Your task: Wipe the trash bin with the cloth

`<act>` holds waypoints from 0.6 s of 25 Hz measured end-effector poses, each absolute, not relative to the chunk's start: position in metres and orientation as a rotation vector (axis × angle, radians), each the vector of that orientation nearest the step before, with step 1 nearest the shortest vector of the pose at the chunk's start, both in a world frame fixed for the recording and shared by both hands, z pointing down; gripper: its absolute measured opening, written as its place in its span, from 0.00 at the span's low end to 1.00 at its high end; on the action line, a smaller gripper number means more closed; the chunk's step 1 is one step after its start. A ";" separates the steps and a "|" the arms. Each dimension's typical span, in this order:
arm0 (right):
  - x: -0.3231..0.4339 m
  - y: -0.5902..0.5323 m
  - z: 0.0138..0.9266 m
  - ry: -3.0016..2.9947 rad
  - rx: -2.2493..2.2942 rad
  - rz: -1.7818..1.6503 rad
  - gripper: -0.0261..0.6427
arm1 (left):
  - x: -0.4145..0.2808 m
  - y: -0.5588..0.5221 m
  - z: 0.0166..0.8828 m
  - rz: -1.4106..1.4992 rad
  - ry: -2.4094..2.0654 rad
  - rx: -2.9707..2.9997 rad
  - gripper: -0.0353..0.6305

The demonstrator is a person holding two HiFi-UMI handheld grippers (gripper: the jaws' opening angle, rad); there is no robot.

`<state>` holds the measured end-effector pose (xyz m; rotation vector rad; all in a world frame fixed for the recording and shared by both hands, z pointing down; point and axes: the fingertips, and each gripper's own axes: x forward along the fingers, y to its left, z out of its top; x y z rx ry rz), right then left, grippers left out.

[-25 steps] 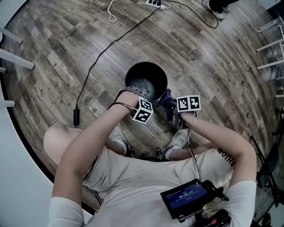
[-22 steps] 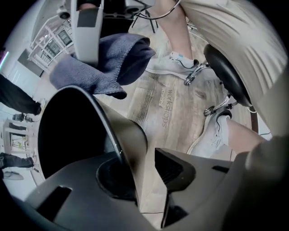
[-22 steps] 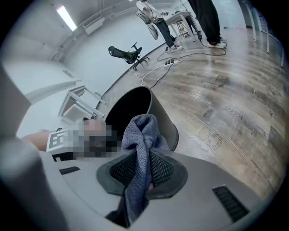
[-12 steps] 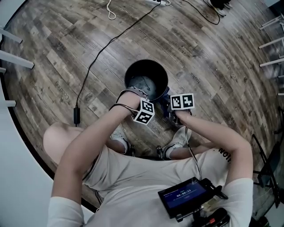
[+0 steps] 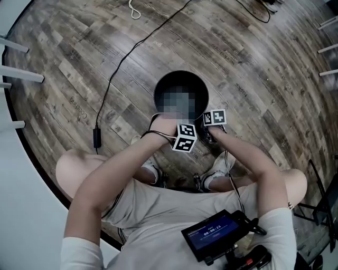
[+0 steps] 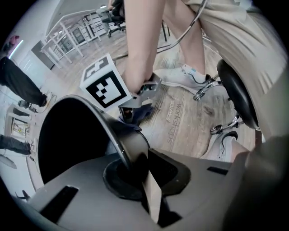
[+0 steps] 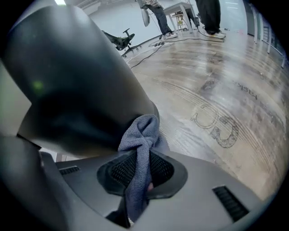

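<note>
The black round trash bin (image 5: 198, 87) stands on the wood floor in front of the person's feet. My left gripper (image 5: 178, 127) is at the bin's near rim. In the left gripper view its jaws (image 6: 135, 173) are shut on the rim wall (image 6: 128, 146), one inside and one outside. My right gripper (image 5: 210, 126) is at the bin's right side, shut on a grey-blue cloth (image 7: 142, 135). The bunched cloth presses on the bin's dark outer wall (image 7: 76, 81). The left gripper view also shows the right gripper's marker cube (image 6: 103, 85) and the cloth (image 6: 137, 113) beside the bin.
A black cable (image 5: 113, 74) runs over the floor left of the bin. The person's shoes (image 5: 152, 170) (image 5: 219, 166) and stool legs sit just behind the grippers. White frame legs (image 5: 21, 74) are at the far left. People (image 7: 207, 13) and an office chair (image 7: 119, 40) stand far off.
My right gripper has moved left and now sits close against the bin's side. The left gripper has stayed at the near rim. The head view has shifted slightly.
</note>
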<state>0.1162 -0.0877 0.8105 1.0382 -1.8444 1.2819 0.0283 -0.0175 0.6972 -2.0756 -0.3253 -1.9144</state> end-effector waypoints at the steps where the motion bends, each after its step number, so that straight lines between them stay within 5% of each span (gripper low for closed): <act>1: 0.118 -0.088 0.820 -1.834 1.052 1.294 0.13 | 0.031 -0.018 0.697 -1.909 -0.316 -2.090 0.12; 10: 0.124 -0.085 0.835 -1.760 1.058 1.374 0.13 | 0.030 -0.016 0.697 -1.878 -0.306 -2.062 0.12; 15: 0.129 -0.084 0.789 -1.776 1.036 1.374 0.13 | 0.014 -0.014 0.690 -1.906 -0.385 -1.996 0.26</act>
